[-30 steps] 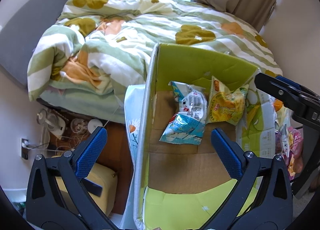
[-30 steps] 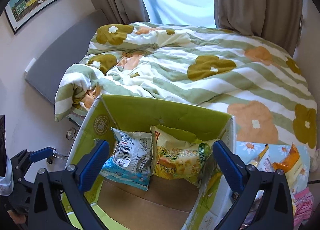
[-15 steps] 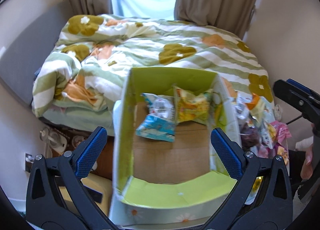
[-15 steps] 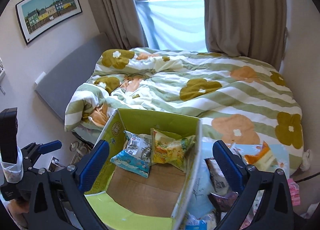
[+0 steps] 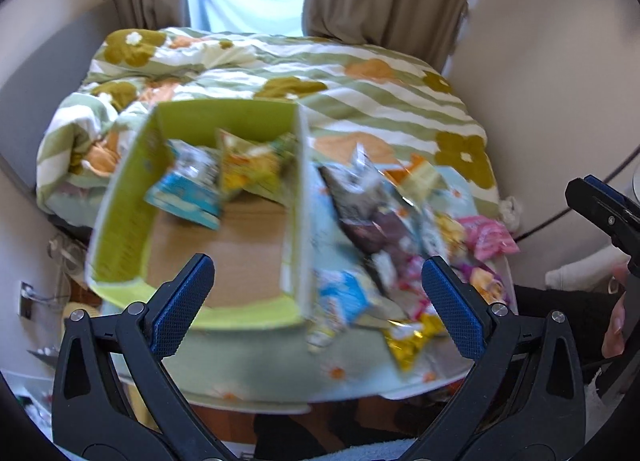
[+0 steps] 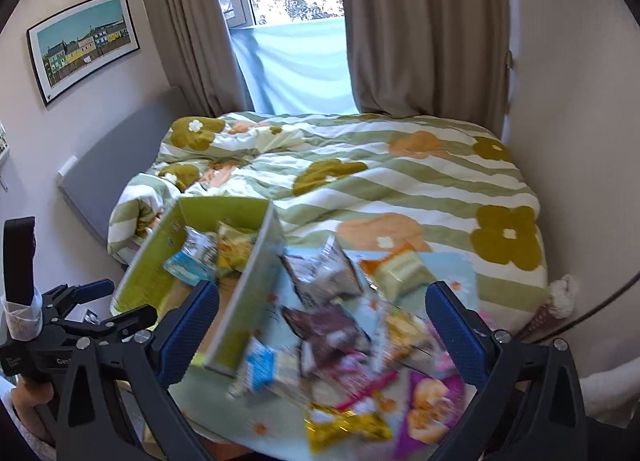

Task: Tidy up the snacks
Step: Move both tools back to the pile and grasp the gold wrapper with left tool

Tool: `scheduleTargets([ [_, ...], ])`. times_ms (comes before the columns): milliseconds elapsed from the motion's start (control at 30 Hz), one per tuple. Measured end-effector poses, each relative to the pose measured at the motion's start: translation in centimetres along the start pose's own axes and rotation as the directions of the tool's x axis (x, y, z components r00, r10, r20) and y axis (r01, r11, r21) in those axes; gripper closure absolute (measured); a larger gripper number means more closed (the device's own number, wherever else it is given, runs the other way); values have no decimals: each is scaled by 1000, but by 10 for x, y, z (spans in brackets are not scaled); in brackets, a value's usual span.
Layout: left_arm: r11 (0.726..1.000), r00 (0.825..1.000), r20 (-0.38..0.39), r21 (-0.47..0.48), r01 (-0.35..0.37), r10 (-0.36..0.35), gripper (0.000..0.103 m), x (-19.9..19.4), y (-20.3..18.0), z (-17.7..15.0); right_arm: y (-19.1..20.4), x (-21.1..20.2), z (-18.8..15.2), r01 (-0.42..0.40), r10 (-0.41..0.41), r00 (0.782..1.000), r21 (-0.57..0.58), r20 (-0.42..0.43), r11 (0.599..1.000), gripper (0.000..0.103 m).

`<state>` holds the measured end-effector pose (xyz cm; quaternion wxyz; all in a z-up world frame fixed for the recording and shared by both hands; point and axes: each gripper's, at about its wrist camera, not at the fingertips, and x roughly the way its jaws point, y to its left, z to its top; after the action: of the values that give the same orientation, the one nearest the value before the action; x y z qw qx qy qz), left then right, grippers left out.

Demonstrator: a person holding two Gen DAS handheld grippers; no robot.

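A green cardboard box [image 5: 120,197] [image 6: 152,265] stands open on a small table. A blue snack bag [image 5: 182,197] and a yellow snack bag [image 5: 250,169] [image 6: 234,249] lean on its far wall. Right of the box lies a pile of snack packets [image 5: 380,221] [image 6: 340,341], with a dark brown bag [image 6: 326,331] and a yellow packet [image 6: 346,427] among them. My left gripper [image 5: 318,301] is open and empty above the box's near right corner. My right gripper [image 6: 322,335] is open and empty above the pile. Both views are blurred.
A bed with a green striped flower quilt [image 6: 360,181] lies just behind the table. Curtains [image 6: 424,29] and a window are beyond it. The table has a pale flowered cloth [image 5: 248,365]. Walls stand close on both sides.
Both grippers have pulled back, up and to the right. The box now looks smaller and the snack pile to its right has come into view. Both grippers stayed open.
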<state>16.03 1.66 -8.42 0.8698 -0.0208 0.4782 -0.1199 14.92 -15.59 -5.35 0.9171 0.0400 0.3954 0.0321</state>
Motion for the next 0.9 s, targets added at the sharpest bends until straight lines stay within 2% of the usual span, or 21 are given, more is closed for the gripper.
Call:
scheduleTargets([
  [233,998,999,-46,57,18,-15,1,16,-75,-43,-62,-18,-41,-12,14,998,23,-55,1000,0],
  [333,992,998,-66,122,29,-21,1,28,-97,-61,-83,-18,-60,-16,19,996,35,-91,999,0],
  [500,965,992,-125,255,52,-21,1,61,-128,-83,-104,3,-90,-29,36,985,48,-167,998,0],
  [633,934,968,-246,329,139,-58,16,105,-144,-94,-120,26,-114,-38,55,972,76,-228,996,0],
  [700,908,958,-285,401,123,-4,20,126,-152,-99,-128,39,-125,-39,63,963,93,-261,995,0],
  [800,868,947,-320,479,131,34,29,148,-161,-107,-136,55,-138,-38,66,953,101,-296,994,0],
  [900,840,938,-342,523,143,53,41,163,-167,-114,-141,68,-146,-35,66,944,102,-323,994,0],
])
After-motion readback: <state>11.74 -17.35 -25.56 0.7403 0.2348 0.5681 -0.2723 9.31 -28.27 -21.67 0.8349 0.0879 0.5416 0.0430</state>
